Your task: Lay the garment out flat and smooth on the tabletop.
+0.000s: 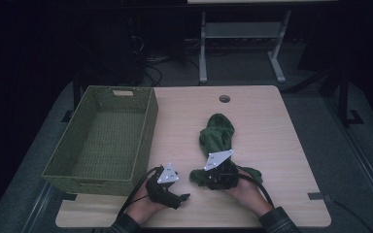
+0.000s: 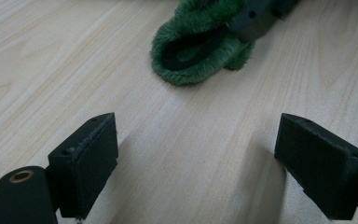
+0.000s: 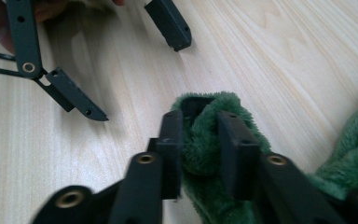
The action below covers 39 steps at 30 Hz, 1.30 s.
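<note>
A fuzzy dark green sock (image 1: 217, 131) lies lengthwise on the light wooden table (image 1: 277, 145), right of centre. My right gripper (image 1: 200, 175) is at the sock's near end, shut on the folded cuff. In the right gripper view its black jaws (image 3: 200, 116) pinch the green pile (image 3: 235, 100) between them. My left gripper (image 1: 180, 195) rests low near the table's front edge, just left of the sock, open. In the left gripper view its pads (image 2: 198, 130) stand wide apart over bare wood, with the sock's cuff (image 2: 168, 74) a short way ahead.
A green woven basket (image 1: 148, 131) with nothing in it stands on the table's left side. A round cable hole (image 1: 224, 98) sits near the far edge. Beyond the table is a dark floor with a white desk frame (image 1: 203, 53).
</note>
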Tool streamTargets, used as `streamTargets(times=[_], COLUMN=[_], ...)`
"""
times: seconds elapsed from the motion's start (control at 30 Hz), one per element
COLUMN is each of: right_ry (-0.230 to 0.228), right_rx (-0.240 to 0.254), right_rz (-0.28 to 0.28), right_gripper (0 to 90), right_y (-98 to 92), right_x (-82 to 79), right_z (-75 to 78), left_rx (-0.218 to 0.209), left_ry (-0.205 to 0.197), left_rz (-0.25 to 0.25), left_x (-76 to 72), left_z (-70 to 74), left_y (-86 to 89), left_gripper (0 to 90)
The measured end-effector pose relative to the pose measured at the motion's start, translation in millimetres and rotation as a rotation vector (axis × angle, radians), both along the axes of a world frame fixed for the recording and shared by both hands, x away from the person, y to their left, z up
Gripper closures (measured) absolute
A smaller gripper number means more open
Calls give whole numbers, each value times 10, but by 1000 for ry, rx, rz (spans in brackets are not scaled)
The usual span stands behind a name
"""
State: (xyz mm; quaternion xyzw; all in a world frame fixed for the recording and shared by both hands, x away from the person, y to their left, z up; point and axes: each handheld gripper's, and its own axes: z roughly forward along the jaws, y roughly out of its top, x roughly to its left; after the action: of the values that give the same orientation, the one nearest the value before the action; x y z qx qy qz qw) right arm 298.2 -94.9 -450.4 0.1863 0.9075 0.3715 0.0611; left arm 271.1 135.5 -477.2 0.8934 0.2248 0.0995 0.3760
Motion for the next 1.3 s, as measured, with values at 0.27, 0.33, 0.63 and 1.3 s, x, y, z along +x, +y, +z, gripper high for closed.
streamTargets(times=[0.27, 0.33, 0.63, 1.3], right_ry=[68, 69, 123, -11], right_rx=[97, 124, 213, 105], right_rz=[-14, -15, -32, -232], right_gripper=[787, 787, 782, 649], right_y=[-106, -148, -356, -679], right_x=[76, 106, 414, 639], right_z=[113, 185, 360, 146], left_rx=[-10, -10, -20, -3], left_ry=[6, 6, 8, 9], left_rz=[6, 7, 9, 3], left_x=[-6, -6, -8, -6], left_z=[-4, -4, -8, 0], left_y=[-6, -6, -10, -3], left_gripper=[126, 126, 126, 126])
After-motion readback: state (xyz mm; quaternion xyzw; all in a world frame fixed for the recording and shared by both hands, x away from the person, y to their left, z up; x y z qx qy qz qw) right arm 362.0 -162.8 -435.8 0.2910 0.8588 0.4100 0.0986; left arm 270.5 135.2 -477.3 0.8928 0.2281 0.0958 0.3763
